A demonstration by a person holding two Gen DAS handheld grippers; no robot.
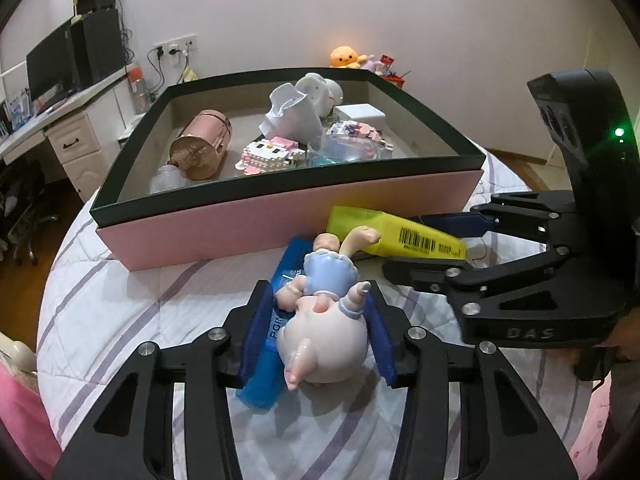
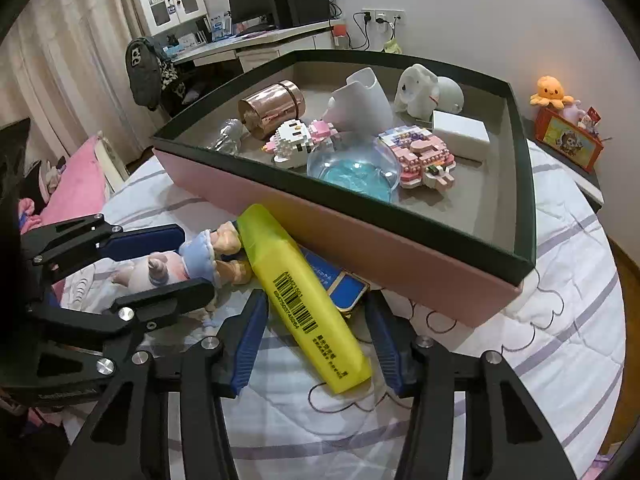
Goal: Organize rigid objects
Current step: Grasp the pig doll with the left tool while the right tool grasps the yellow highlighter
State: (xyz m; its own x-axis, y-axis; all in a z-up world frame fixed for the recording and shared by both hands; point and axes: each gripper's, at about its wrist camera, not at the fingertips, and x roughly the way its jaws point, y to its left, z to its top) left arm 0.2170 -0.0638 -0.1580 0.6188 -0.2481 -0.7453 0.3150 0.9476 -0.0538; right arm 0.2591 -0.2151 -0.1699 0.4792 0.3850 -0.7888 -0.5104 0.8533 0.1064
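A small doll point(image 1: 324, 320) in a pale blue dress lies on a flat blue box point(image 1: 288, 264) on the bed. My left gripper point(image 1: 318, 292) is shut on its big pink head, one blue pad on each side. A large yellow highlighter point(image 2: 304, 300) leans on the blue box point(image 2: 340, 280) and against the pink storage box point(image 2: 400, 260). My right gripper point(image 2: 316, 300) straddles it, open: the left pad is near its side and a gap shows at the right pad. Each gripper shows in the other view: right gripper point(image 1: 404, 246), left gripper point(image 2: 196, 260).
The pink box point(image 1: 280, 216) has a dark green rim and holds a rose-gold can point(image 1: 202, 146), white figures, brick models and a clear blue dome point(image 2: 354, 170). A pink pillow point(image 2: 76, 188) lies on the left. A desk with a monitor point(image 1: 48, 64) stands behind.
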